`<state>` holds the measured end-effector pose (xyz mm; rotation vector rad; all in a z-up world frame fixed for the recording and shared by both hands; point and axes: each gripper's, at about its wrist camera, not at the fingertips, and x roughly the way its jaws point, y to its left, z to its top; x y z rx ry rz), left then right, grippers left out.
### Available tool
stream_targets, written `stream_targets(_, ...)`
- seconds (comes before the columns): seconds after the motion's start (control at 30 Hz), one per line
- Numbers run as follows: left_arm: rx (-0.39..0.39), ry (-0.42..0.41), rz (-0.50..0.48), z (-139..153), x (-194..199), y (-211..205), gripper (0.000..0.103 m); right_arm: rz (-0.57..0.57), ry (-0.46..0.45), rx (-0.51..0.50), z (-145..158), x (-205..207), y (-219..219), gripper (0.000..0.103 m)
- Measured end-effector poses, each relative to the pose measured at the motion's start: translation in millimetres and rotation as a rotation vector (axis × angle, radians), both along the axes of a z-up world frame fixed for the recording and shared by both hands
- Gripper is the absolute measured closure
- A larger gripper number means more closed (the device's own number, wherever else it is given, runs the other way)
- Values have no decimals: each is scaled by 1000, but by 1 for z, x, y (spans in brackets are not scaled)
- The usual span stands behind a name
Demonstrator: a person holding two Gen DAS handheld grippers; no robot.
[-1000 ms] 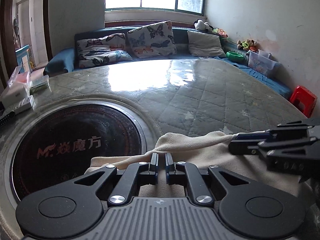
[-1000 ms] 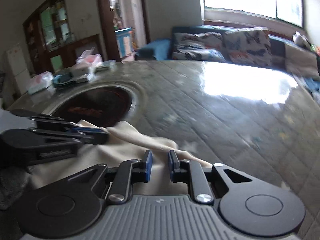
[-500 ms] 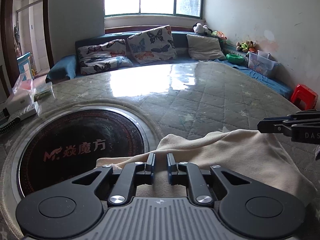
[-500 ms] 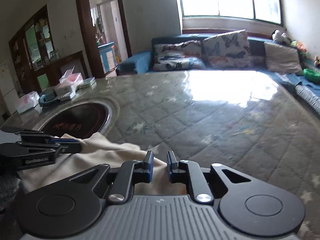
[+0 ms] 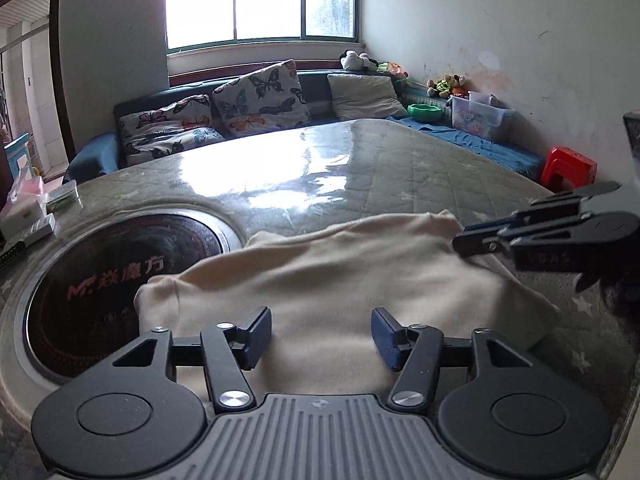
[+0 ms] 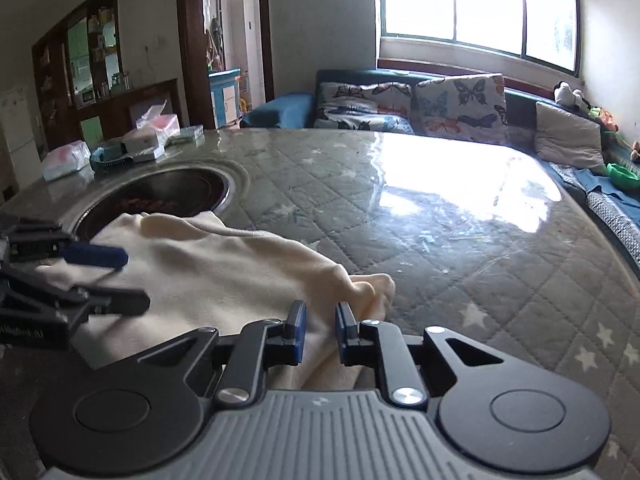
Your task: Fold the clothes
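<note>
A cream garment (image 5: 340, 276) lies folded on the quilted table, partly over the dark round cooktop. It also shows in the right wrist view (image 6: 216, 264). My left gripper (image 5: 318, 334) is open, its jaws wide apart above the garment's near edge, holding nothing. It appears at the left of the right wrist view (image 6: 128, 280). My right gripper (image 6: 318, 330) is nearly closed, with a fold of the garment's right edge between its jaws. It shows at the right of the left wrist view (image 5: 472, 240).
The round cooktop (image 5: 104, 272) with red lettering is set into the table (image 6: 460, 216) at the left. Boxes and packets (image 6: 132, 144) sit at the table's far left edge. A sofa with butterfly cushions (image 5: 256, 100) and a red stool (image 5: 568, 168) stand beyond.
My left gripper has opened and let go of the garment, which now lies spread flatter. My right gripper stays closed on the right edge.
</note>
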<state>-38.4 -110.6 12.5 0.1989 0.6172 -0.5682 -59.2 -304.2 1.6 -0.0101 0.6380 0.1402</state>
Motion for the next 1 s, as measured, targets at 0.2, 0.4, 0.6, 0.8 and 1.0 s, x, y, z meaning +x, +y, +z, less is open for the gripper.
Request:
stream_targets(0.2, -12, -3, 16, 2, -9, 5, 18, 82, -64, -32, 15, -32, 17, 86)
stream_targets(0.4, -9, 5, 44, -2, -15, 13, 16, 75, -33, -32, -10, -49, 23, 84)
stream_targets(0.6, -23, -3, 73, 1, -20, 23, 16, 46, -66, -27, 0, -65, 17, 83)
stream_targets(0.8, -41, -15, 183, 1, -16, 39, 16, 81, -67, -8, 0, -71, 21, 83)
stream_targets(1.0, -35, 21, 294, -8, -6, 61, 16, 65, -40, -40, -2, -68, 21, 82)
